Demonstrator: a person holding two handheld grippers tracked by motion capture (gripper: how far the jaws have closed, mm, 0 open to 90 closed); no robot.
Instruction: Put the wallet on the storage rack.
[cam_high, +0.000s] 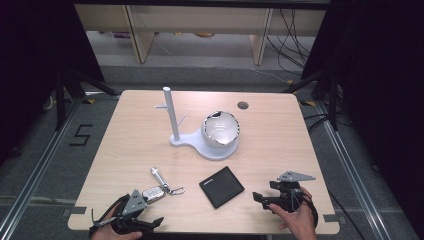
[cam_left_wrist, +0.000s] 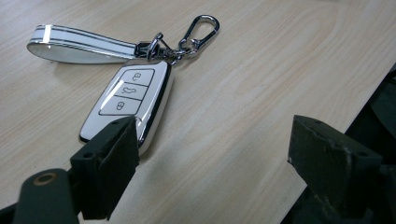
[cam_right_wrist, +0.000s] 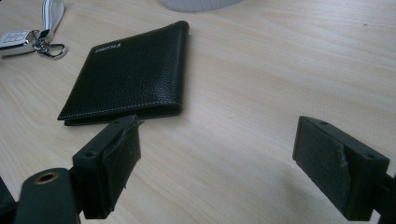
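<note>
While jaws gape, car key (cam_left_wrist: 125, 100) ahead left, wallet (cam_right_wrist: 130, 74) ahead.

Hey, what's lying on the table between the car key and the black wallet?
Nothing: in the high view only bare wooden table shows between the car key and the black wallet.

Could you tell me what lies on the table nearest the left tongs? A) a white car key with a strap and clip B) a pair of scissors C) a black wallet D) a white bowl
A: in the left gripper view the car key lies flat just ahead of the open left tongs, untouched.
</note>
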